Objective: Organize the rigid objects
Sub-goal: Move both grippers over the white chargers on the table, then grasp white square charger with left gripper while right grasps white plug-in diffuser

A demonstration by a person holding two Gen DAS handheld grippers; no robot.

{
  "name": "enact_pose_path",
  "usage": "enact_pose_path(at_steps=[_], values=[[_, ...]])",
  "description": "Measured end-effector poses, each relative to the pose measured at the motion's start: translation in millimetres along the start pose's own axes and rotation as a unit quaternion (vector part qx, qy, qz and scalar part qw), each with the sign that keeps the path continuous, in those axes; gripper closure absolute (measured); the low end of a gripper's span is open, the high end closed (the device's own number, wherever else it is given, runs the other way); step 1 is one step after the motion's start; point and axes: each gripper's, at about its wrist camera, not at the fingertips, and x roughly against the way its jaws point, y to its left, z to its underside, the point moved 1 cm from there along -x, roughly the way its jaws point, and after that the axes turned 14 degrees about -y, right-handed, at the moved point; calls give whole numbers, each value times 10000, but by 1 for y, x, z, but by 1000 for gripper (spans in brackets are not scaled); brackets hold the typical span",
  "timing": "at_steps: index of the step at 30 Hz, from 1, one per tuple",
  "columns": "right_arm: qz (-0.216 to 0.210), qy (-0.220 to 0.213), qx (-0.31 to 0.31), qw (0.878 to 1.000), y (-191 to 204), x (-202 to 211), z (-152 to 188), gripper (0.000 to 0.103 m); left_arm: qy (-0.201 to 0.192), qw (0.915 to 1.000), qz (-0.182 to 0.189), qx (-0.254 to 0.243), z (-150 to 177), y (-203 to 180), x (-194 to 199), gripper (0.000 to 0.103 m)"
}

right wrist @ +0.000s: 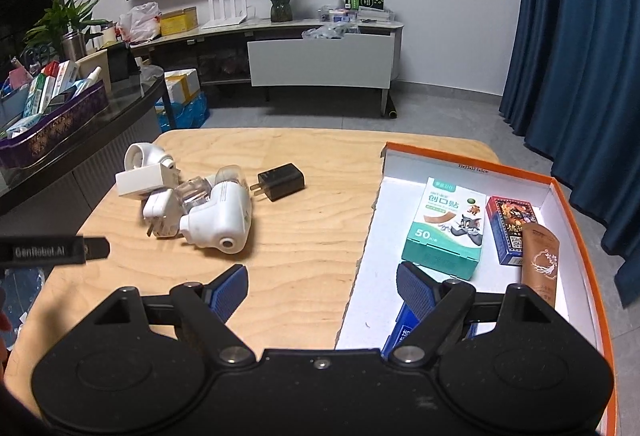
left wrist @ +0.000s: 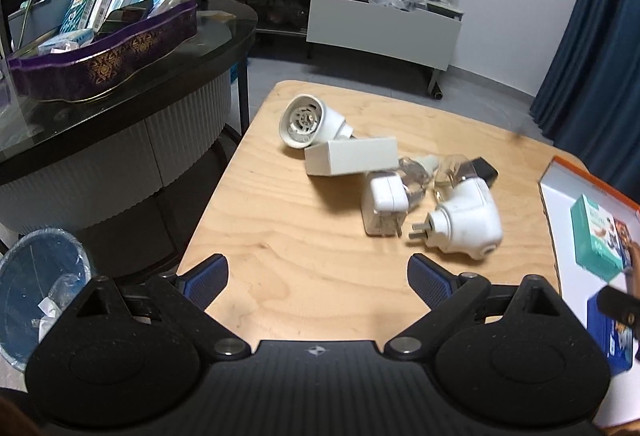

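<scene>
A heap of white plug-in devices lies on the wooden table [left wrist: 288, 268]: a round-mouthed one [left wrist: 308, 120], a white block [left wrist: 352, 155], a small white charger [left wrist: 384, 205] and a large plug-in unit [left wrist: 464, 222] [right wrist: 220, 220]. A black charger [right wrist: 280, 175] lies just right of the heap. My left gripper [left wrist: 318, 278] is open over bare wood, short of the heap. My right gripper [right wrist: 320, 286] is open and empty, straddling the left edge of the orange-rimmed box [right wrist: 576, 220]. In the box are a teal plaster box [right wrist: 446, 226], a card pack [right wrist: 512, 230] and a brown tube [right wrist: 540, 264].
A dark glass counter [left wrist: 120, 103] with a purple tray [left wrist: 104, 59] full of boxes stands left of the table. A lined bin [left wrist: 36, 288] sits on the floor at the lower left. A blue box [right wrist: 404, 332] lies under my right finger. A TV stand and blue curtain are behind.
</scene>
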Motion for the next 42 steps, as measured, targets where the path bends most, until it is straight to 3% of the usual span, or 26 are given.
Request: enact_pose_path(at_steps=[9,20,26,32,35,38,42], values=[[-25,83,10,10000,-2,-9,4,7,-48,9998,71,153,-8,-7,-28,2],[-79,114,78,9999,-4,-25,5,7,-61,9998,167,-94,-7,-25,-69,27],[-102,148,24,9998,-6,-34,6,7,-176,9995,211,157,-6,-9,-67,33],[-196,216,-51,9996,-2,-42,9,7,-33,9988,484,44,-2,-8,-76,55],[-259,206,59,9994,3,-42,9,7,-107,9993,334,122,-2,-4,-73,57],[-267,191,126,9994,5,-42,9,7,-325,9989,289,-190,-1,-3,-66,45],[-309,219,-2,9993,6,-45,8,7,-239,9984,416,-303,3,1,-74,43]])
